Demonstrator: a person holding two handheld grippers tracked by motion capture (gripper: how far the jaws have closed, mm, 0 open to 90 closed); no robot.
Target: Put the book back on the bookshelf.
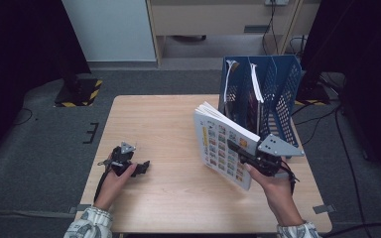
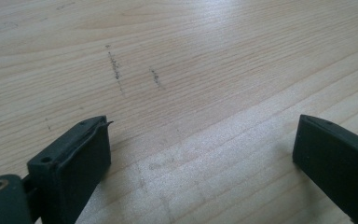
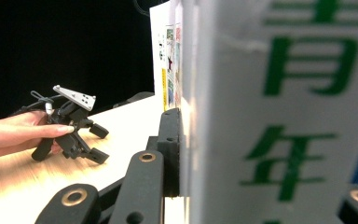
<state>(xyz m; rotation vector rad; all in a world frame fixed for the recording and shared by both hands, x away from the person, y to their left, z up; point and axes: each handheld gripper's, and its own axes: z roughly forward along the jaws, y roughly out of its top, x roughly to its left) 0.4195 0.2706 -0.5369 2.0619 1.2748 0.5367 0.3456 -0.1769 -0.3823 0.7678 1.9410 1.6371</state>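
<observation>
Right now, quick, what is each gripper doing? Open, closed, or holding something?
Left gripper: open, nothing between its fingers, low over the table.
Right gripper: closed on the book, held upright by the blue file rack.

Even overhead light; dark surroundings; glare on table [image 2: 205, 154]; near book [image 3: 279, 116] blurred.

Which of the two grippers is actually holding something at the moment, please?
The right gripper, on the table's right side, is shut on the thick white book beside the blue file rack. The left gripper rests open on the bare table.
</observation>
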